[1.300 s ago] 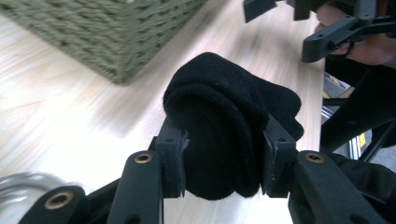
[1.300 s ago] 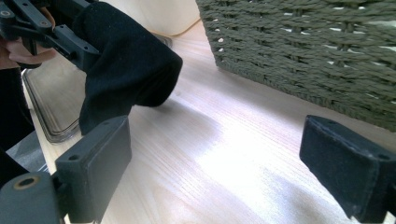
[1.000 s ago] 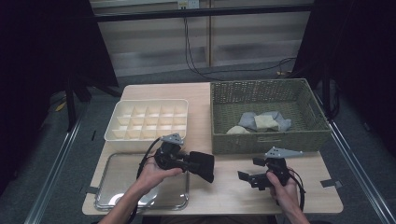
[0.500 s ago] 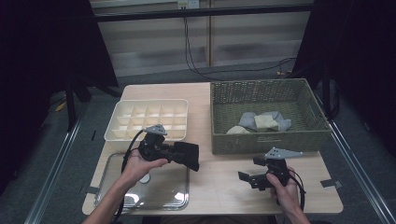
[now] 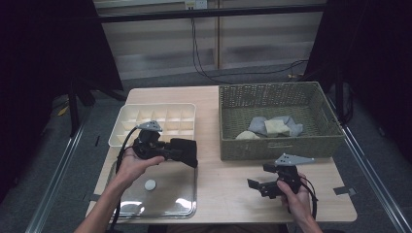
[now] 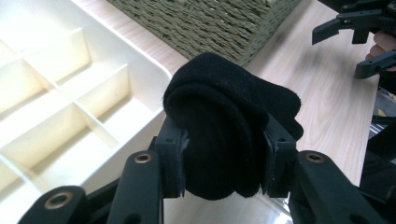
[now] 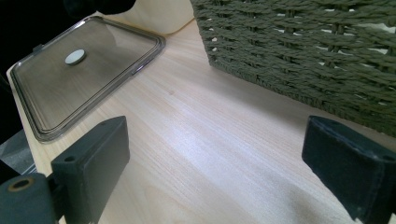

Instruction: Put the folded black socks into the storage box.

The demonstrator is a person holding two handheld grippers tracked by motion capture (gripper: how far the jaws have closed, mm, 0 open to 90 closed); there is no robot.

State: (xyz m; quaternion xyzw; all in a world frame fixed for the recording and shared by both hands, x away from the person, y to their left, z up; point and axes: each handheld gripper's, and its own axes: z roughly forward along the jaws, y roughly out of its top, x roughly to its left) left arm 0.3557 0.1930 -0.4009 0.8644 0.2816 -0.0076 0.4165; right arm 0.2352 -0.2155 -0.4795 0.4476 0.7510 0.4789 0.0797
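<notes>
Green wicker basket [image 5: 277, 145] on the right half of the wooden table [image 5: 228, 189], with pale and grey rolled cloth pieces [image 5: 272, 127] lying inside. Cream compartment tray [image 5: 127, 124] to the basket's left, all cells empty. Clear plastic lid [image 5: 170, 199] with a small white disc [image 5: 150, 184] on it lies flat just in front of the tray, near table edge.

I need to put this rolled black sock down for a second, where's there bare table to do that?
Bare wood lies between the clear lid and the right gripper, in front of the wicker basket. The divided tray has empty compartments. It is crowded where the left gripper holds the black sock over the lid's far edge.
</notes>
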